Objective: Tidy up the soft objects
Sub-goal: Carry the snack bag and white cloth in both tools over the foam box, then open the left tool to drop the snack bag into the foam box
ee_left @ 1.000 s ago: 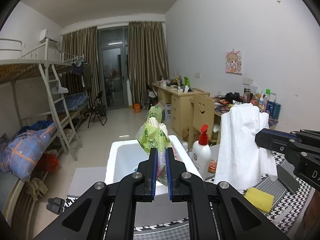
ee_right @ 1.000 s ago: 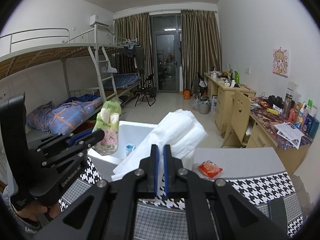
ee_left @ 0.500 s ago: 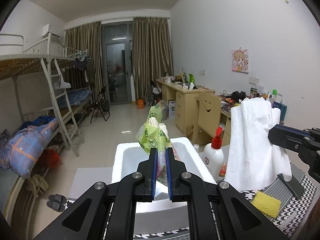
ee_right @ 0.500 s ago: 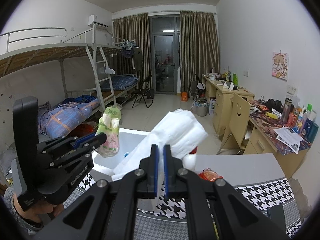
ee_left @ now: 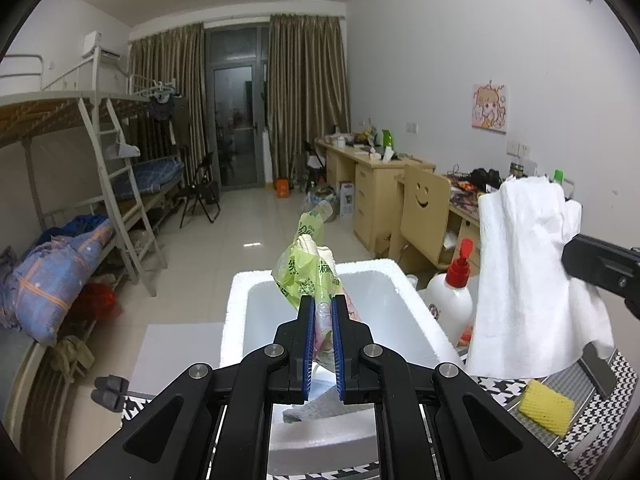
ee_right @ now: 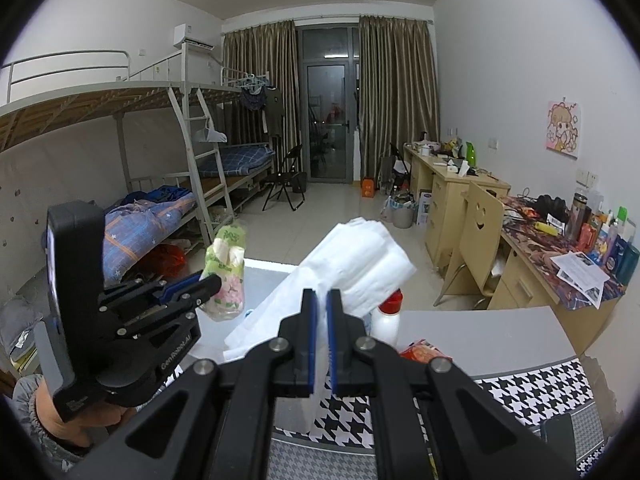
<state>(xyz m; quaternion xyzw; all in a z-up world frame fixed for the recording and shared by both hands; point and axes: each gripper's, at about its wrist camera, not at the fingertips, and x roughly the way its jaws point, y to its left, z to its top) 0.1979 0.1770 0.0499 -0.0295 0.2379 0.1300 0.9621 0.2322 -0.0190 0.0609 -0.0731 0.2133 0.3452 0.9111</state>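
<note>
My left gripper (ee_left: 320, 340) has its fingers (ee_left: 306, 336) pressed onto a green plastic bag (ee_left: 308, 276) — the bag's lower, pinkish part sits between the blue pads, and its green top, with pale rolls inside, sticks up and away past the tips. It hangs above the open white foam box (ee_left: 416, 312), over the hollow rather than the rim.

My right gripper (ee_right: 322, 344) is pinching a white cloth (ee_right: 360, 264) — the fold runs down between the fingers (ee_right: 310, 340), the bulk fans out above and beyond the tips, and a loose tail drops below toward the houndstooth worktop (ee_right: 532, 388). From the left side, the cloth hangs just to the right of the box, in front of a white bottle with a red cap (ee_left: 452, 300). A yellow sponge (ee_left: 546, 406) lies on the worktop below the cloth, apart from it.
</note>
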